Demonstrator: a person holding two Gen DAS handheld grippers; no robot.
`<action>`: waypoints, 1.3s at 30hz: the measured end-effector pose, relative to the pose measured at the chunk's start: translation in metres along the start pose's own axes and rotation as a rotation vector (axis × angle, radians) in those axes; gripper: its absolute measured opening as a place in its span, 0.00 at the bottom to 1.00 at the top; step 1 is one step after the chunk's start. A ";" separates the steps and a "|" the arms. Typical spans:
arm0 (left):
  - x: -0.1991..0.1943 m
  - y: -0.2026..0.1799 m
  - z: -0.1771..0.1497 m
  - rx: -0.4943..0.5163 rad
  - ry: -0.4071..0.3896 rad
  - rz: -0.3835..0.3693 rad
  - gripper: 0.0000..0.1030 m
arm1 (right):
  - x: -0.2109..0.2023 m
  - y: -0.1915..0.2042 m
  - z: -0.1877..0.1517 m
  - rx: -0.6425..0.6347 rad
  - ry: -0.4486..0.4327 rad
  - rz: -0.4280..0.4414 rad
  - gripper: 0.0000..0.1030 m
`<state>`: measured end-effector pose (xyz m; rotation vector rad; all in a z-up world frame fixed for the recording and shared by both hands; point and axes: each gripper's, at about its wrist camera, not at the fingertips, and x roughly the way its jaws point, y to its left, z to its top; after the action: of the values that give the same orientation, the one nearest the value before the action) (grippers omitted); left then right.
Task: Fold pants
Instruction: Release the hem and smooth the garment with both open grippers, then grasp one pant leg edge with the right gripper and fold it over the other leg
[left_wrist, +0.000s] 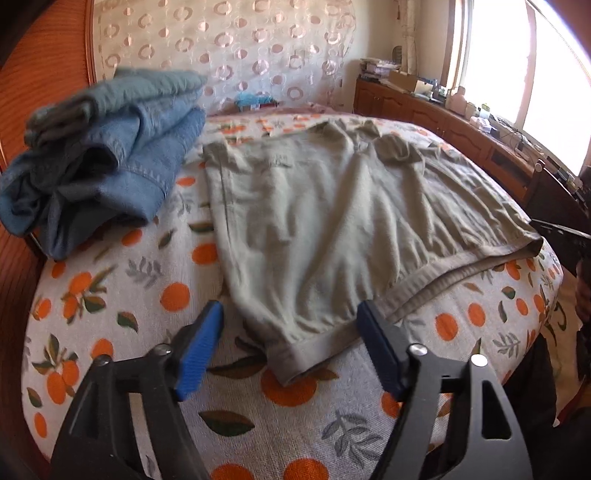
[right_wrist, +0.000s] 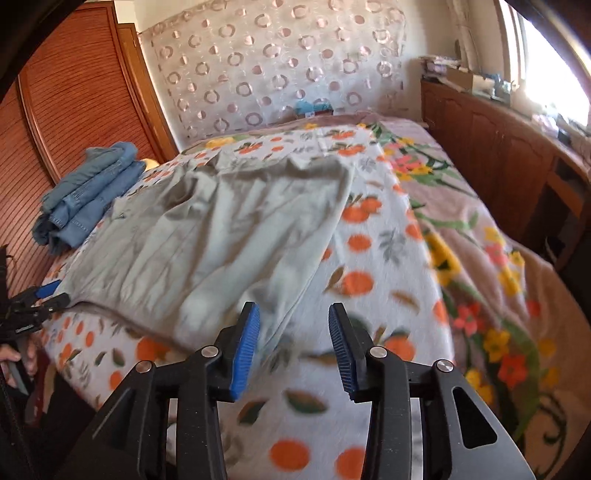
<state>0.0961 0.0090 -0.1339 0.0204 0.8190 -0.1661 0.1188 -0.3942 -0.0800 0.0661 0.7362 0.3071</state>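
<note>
Your pants (left_wrist: 332, 221) lie on the bed (left_wrist: 110, 295), spread over its near half, with a hem at the near edge and one side already doubled over, so that a second layer shows along the edge toward your right. At least one fold looks done; the motion blur in the right wrist view keeps me from counting layers. The cloth is still wide and creased, so further folds and smoothing remain.

Your left gripper (left_wrist: 290, 332) hangs over the near hem with its jaws wide apart and nothing clamped. Your right gripper (right_wrist: 294, 338) stands over the pants' near corner, jaws partly apart, and the cloth lies beneath it, not pinched.

A folded stack of jeans (left_wrist: 103, 155) sits at the far left corner of the bed, just beside the pants and against the wooden panel (right_wrist: 74, 110). It crowds any fold toward that side. A cabinet (left_wrist: 443, 125) loaded with clutter runs along the bed's right side, well apart from the work.
</note>
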 end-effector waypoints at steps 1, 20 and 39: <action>0.000 0.001 -0.001 -0.008 -0.005 0.003 0.74 | -0.003 0.004 -0.003 -0.006 0.001 -0.001 0.39; -0.006 0.000 -0.011 -0.009 -0.050 0.017 0.75 | -0.016 0.029 -0.009 0.028 -0.069 0.004 0.40; -0.025 0.015 -0.001 -0.034 -0.066 0.041 0.75 | 0.002 0.038 -0.009 0.005 -0.004 0.030 0.08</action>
<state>0.0810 0.0270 -0.1174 0.0000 0.7547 -0.1140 0.1045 -0.3582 -0.0812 0.0821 0.7328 0.3336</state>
